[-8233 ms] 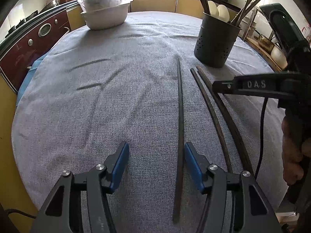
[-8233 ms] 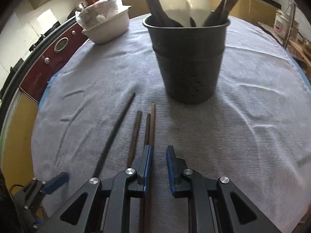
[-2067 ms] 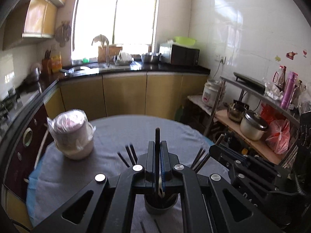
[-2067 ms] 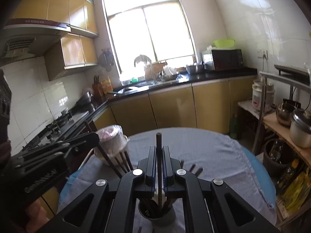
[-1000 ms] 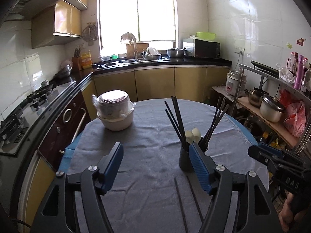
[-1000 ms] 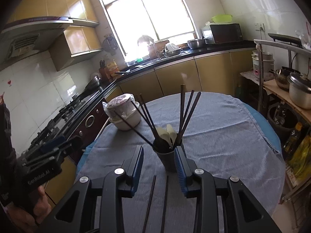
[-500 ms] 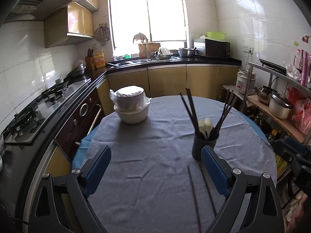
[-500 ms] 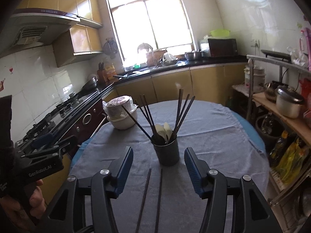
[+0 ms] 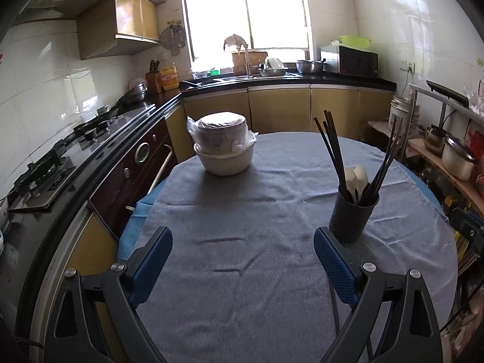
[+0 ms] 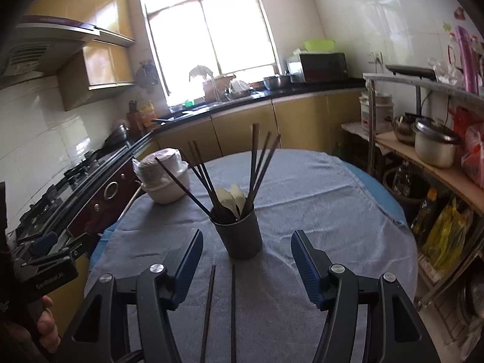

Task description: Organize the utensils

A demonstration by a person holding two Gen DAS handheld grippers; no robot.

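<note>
— How far along was the tidying?

— Mostly done, I judged. Low in the right-wrist view, two chopsticks lay flat side by side on the surface, just before the dark holder at centre frame. That holder stood upright with a bunch of chopsticks and pale spoons in it. My left claw gaped wide with nothing in it; my right claw was opening, empty, with the two loose sticks showing low between its jaws.

— And the room?

— A round surface under grey cloth, a stack of wrapped bowls at centre left, a stove at far left, a bright window up top, shelves with pots at right.
</note>
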